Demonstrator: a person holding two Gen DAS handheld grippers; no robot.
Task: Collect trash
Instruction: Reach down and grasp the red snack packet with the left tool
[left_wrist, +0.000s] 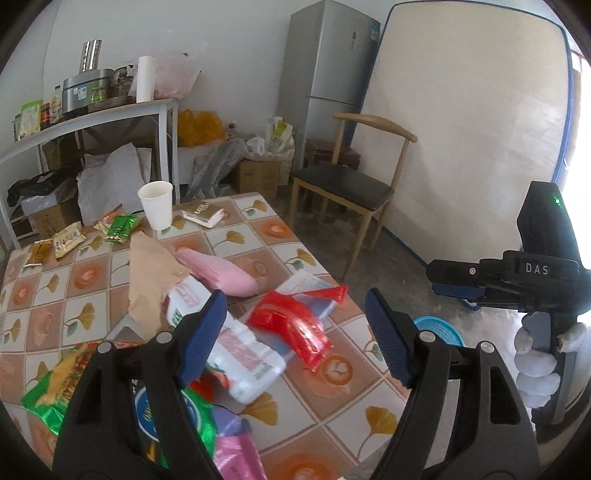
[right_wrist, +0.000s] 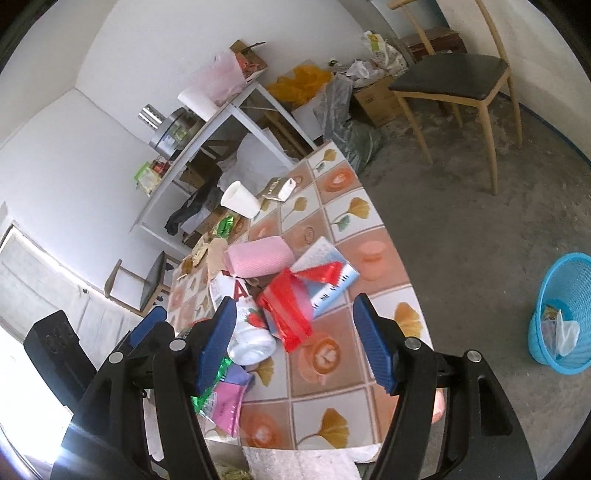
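In the left wrist view, the left gripper (left_wrist: 295, 332) stood spread with nothing between its jaws. Its left finger overlapped a white bottle (left_wrist: 236, 354) lying on the table (left_wrist: 332, 424), the bottle's long axis running from upper left to lower right of the frame. Right of the bottle, framed in the gap between the jaws but beyond them, lay a red wrapper (left_wrist: 295, 328), slanting the same way. A pink roll (left_wrist: 218, 273) sat above it, toward mid-frame, and a paper cup (left_wrist: 157, 205) stood upright at upper left. At the far right edge the right gripper (left_wrist: 456, 282) hung out past the table's edge, gripped by a gloved hand (left_wrist: 535, 362).

In the right wrist view, that gripper's jaws were likewise spread and empty, aimed down at the same heap; the wrapper (right_wrist: 288, 314) lay in the gap just right of its left finger. The blue bin (right_wrist: 565, 317), already holding some scraps, stood on the floor at the right edge, well apart from the table.

Judged from this, both grippers faced the wrapper, and the right one was on the bin's side.
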